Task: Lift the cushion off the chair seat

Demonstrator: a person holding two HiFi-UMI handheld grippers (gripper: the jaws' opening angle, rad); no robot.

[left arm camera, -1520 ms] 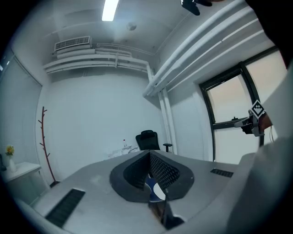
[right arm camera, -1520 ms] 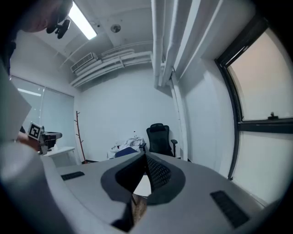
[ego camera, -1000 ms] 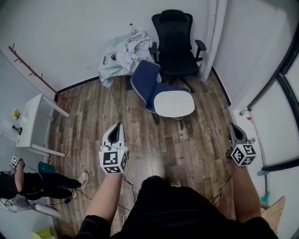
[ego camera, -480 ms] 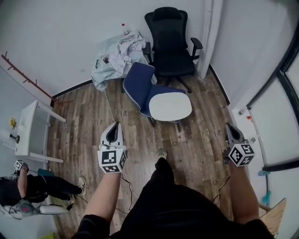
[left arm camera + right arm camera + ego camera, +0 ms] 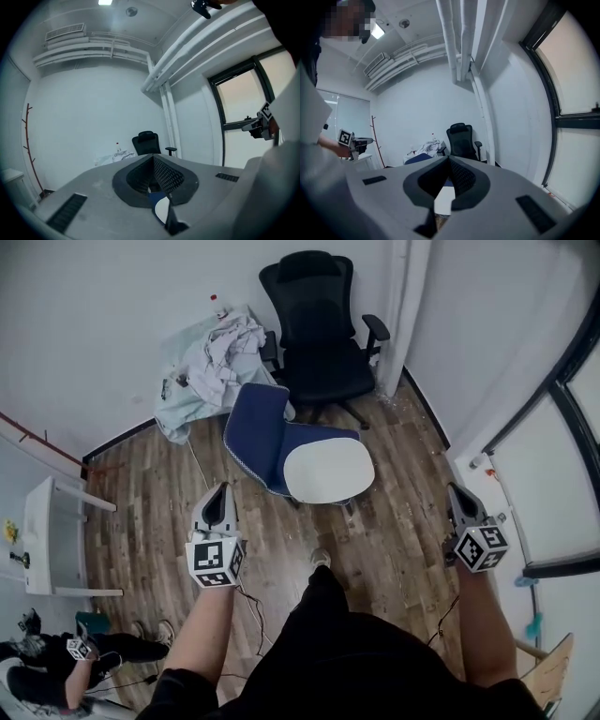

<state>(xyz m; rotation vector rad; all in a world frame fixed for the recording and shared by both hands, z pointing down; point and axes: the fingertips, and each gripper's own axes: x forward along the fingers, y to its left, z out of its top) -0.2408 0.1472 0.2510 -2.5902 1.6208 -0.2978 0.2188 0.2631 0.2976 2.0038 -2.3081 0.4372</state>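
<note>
One white cushion (image 5: 328, 471) lies flat on the seat of a blue chair (image 5: 251, 423), which stands on the wood floor (image 5: 272, 540) in front of the person. Neither gripper touches it. The left gripper (image 5: 220, 491) and the right gripper (image 5: 457, 491) hang well short of the chair, one to each side, both with fingers pressed together and nothing between them. Behind the blue chair stand a black office chair (image 5: 319, 324) and a heap of clothes (image 5: 211, 357).
</note>
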